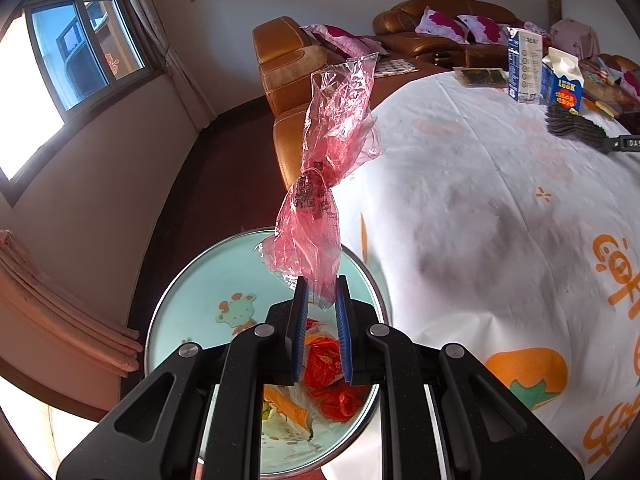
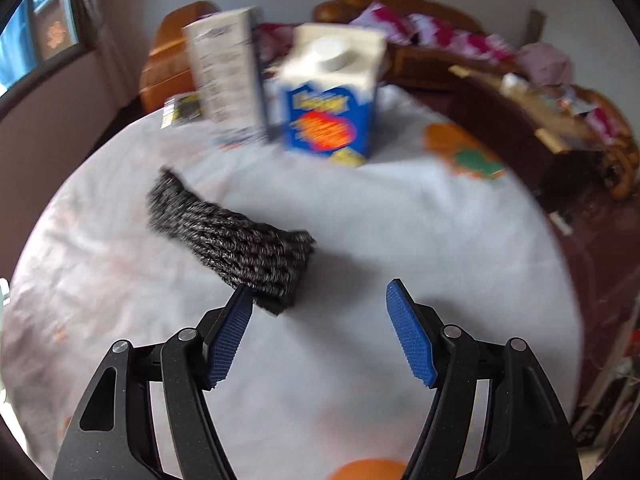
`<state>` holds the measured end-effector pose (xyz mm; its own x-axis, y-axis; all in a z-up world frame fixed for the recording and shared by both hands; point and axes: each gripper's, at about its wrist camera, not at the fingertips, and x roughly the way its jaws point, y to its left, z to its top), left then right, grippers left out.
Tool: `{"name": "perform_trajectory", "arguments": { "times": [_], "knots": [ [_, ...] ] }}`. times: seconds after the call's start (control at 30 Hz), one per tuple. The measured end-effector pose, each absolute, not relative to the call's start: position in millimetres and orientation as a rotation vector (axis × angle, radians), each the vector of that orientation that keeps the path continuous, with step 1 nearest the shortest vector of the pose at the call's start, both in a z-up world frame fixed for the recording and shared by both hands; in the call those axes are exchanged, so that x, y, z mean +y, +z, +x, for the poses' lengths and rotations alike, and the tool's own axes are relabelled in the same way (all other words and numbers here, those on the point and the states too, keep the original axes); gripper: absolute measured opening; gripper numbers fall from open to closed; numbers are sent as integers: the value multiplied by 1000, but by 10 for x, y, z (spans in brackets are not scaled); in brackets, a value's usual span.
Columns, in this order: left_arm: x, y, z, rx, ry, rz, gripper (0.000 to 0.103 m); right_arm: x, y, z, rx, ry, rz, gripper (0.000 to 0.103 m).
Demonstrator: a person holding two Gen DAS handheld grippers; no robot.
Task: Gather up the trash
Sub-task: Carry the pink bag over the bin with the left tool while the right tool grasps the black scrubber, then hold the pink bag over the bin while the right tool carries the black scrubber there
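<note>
This is a home living room. Brown leather sofas [image 1: 436, 20] with pink floral cushions [image 1: 442, 24] line the far wall at the top of the frame, and a curtained window [image 1: 80, 48] fills the upper left. A counter under a printed white cloth [image 1: 480, 200] carries milk cartons [image 1: 562, 84] at the upper right.
</note>
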<state>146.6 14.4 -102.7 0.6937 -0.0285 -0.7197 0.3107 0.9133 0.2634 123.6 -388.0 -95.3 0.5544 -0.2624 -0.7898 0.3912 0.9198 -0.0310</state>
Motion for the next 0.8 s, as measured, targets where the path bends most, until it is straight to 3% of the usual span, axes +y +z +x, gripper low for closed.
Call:
{"name": "perform_trajectory", "arguments": {
  "times": [0.13,0.33,0.4,0.6,0.63,0.67,0.8],
  "knots": [
    [192,-1021,1505,787,-177,380,14,-4106,-825,1086,855,-460,158,69],
    [199,-1039,1525,793,-174,380,14,-4238,-666,955,749,-345,401,68],
    [180,-1040,1512,792,-181,381,14,-4261,-707,1027,764,-328,476,57],
    [190,-1058,1504,798,-192,382,14,-4235,-1026,1429,824,-350,546,46],
    [199,-1054,1505,798,-192,380,14,-4205,-1024,1454,829,-334,534,40],
    [204,-1053,1506,798,-192,380,14,-4176,-1011,1460,832,-316,534,28],
    [199,-1062,1499,800,-187,397,14,-3977,-947,1503,847,-283,397,17]
  ]
}}
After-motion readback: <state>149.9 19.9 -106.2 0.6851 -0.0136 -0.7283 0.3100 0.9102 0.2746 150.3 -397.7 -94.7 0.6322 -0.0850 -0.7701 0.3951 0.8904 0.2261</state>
